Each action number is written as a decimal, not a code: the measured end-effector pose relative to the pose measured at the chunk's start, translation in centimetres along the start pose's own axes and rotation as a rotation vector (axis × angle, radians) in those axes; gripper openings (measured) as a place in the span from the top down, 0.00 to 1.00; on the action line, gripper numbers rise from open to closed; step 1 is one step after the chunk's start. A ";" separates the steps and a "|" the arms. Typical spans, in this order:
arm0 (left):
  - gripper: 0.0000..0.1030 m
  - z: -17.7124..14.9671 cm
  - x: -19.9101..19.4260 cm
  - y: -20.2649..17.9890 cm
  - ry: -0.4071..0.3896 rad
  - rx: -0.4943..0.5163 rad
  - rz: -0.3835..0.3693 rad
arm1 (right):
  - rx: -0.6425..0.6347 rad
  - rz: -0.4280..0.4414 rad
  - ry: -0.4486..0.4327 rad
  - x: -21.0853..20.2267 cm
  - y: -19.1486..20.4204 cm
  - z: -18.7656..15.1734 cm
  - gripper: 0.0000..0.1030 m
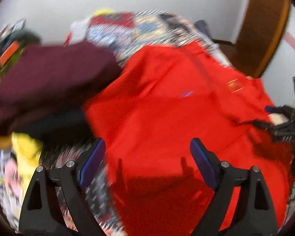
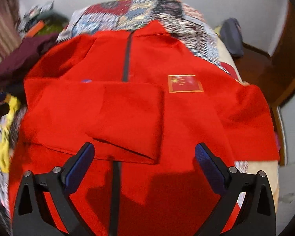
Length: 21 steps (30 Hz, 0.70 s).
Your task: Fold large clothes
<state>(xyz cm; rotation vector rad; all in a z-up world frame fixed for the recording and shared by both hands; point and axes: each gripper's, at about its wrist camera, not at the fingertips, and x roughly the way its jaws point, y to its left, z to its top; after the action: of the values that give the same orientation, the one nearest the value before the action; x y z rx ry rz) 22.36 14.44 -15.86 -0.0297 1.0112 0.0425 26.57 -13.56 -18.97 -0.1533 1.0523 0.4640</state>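
Observation:
A large red zip jacket [image 2: 186, 118] with a flag patch [image 2: 184, 83] lies spread on the patterned bed cover [image 2: 167, 5]. One sleeve [image 2: 112, 118] is folded across its front, over the dark zip [image 2: 126, 59]. My right gripper [image 2: 143, 153] hovers open and empty above the jacket's near part. My left gripper [image 1: 147, 149] is open and empty over the jacket's left edge [image 1: 167, 108]. The right gripper [image 1: 285, 123] shows at the right edge of the left wrist view.
A maroon garment [image 1: 49, 82] lies left of the jacket, with a yellow cloth [image 1: 25, 149] beneath it. More clothes [image 2: 41, 27] are piled at the far left. A dark blue item [image 2: 232, 37] and a wooden door [image 1: 265, 29] are on the right.

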 end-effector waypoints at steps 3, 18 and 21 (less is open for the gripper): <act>0.15 -3.0 1.1 2.9 0.054 -0.057 0.035 | -0.092 -0.036 0.017 1.3 1.9 0.5 0.15; 0.15 -6.1 6.1 2.7 0.120 -0.158 -0.049 | -0.254 -0.092 0.004 1.8 4.9 1.6 0.94; 0.15 -5.3 6.6 2.6 0.103 -0.175 -0.062 | -0.220 -0.106 -0.089 -0.9 4.1 3.4 0.95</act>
<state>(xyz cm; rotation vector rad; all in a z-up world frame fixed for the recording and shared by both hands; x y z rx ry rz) 21.22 16.90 -24.23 -0.2253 1.1062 0.0737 27.10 -9.06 -16.09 -0.3789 0.9002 0.4851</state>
